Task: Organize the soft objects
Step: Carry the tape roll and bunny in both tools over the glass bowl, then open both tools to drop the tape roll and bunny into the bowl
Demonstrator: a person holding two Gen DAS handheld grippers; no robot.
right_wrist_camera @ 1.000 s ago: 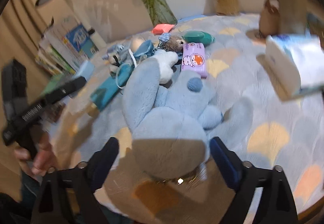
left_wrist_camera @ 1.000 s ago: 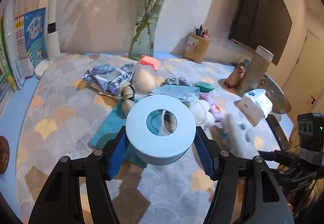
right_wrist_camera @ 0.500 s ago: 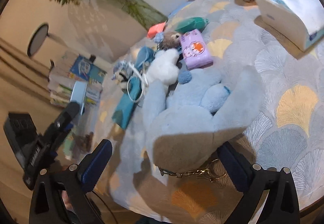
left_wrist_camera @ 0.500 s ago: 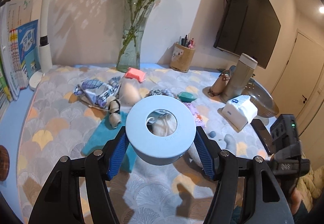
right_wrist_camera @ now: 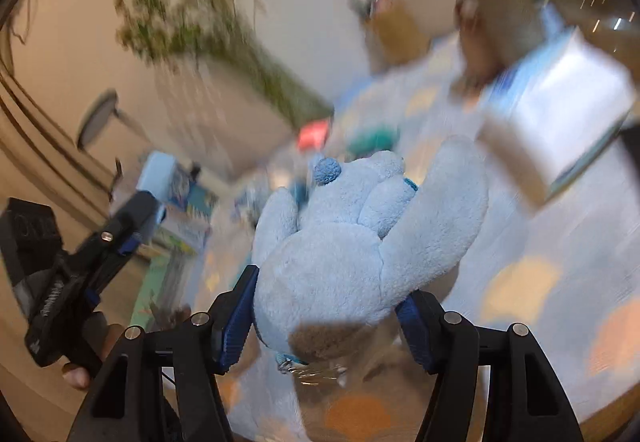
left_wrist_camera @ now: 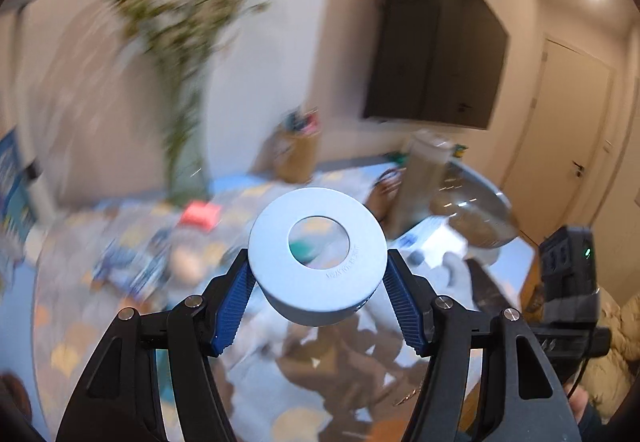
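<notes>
A patterned tablecloth (right_wrist_camera: 560,234) blurs beneath both tools. The left gripper (left_wrist_camera: 318,284) pinches a grey ring (left_wrist_camera: 318,256) by its sides, lifted off the clutter. The right gripper (right_wrist_camera: 328,316) is closing on the blue plush (right_wrist_camera: 360,242), near centre, probably to carry it off for sorting.

Table clutter (left_wrist_camera: 132,266) motion-blurred, plush toy (right_wrist_camera: 360,242) base hidden
</notes>
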